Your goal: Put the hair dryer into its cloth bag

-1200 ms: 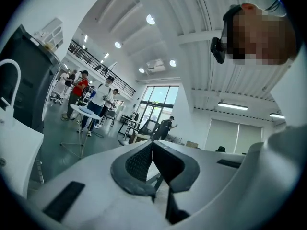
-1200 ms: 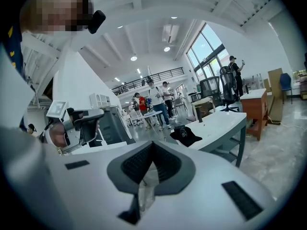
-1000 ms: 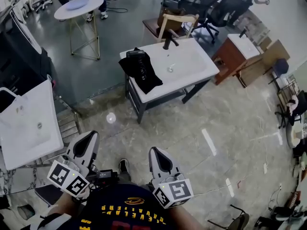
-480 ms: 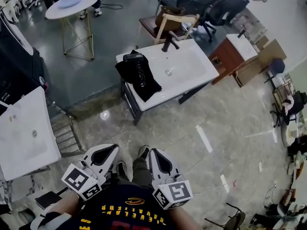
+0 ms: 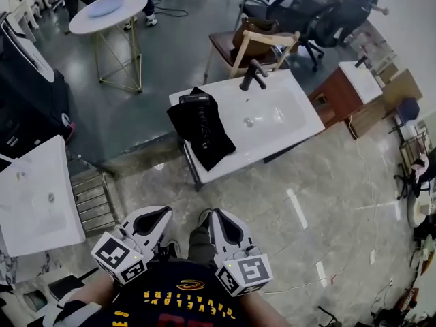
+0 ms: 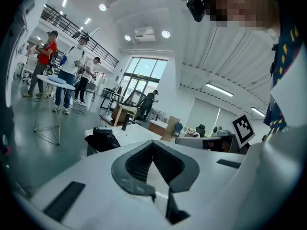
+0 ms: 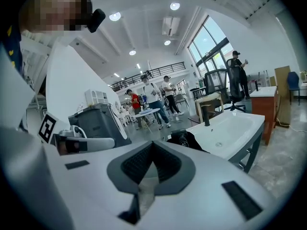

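- The black cloth bag (image 5: 204, 133) lies crumpled on the left end of a white basin worktop (image 5: 279, 131), one end hanging over the edge.
- The dark hair dryer (image 5: 194, 99) rests at its far end, well ahead of both grippers.
- Left gripper (image 5: 161, 213): jaws fully together, nothing held.
- Right gripper (image 5: 216, 214): the same, just beside it.

Black cloth bag (image 5: 206, 133) lies crumpled on the left end (head view) of the white washbasin top (image 5: 286, 125), w/ its near end hanging over the front edge. Black hair dryer (image 5: 194, 99) rests on top of the bag's far end; outline hard to tell vs. the dark cloth.
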Demonstrator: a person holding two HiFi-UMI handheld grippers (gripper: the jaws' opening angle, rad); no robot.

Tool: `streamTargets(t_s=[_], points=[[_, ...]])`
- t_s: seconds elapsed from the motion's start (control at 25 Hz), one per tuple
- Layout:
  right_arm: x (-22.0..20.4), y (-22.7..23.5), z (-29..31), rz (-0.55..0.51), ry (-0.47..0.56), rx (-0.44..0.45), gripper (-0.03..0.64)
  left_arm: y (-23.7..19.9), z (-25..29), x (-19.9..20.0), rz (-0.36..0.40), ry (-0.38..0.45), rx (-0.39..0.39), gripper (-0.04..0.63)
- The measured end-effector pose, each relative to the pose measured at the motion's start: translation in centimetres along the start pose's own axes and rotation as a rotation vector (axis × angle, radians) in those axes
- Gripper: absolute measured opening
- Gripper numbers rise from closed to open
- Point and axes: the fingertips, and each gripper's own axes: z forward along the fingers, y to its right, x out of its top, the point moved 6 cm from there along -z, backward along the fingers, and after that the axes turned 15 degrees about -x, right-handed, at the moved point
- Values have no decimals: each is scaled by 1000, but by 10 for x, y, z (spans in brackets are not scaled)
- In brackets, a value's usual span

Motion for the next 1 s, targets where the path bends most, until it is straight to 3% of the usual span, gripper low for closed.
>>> streamTargets(t_s=[0.52,1.0], points=[[46,87,100,-3,-72,78,8,-49,103,45,7,26,89,3],[29,118,195,-1,-191,88,8,-107,118,54,10,-7,221,3]])
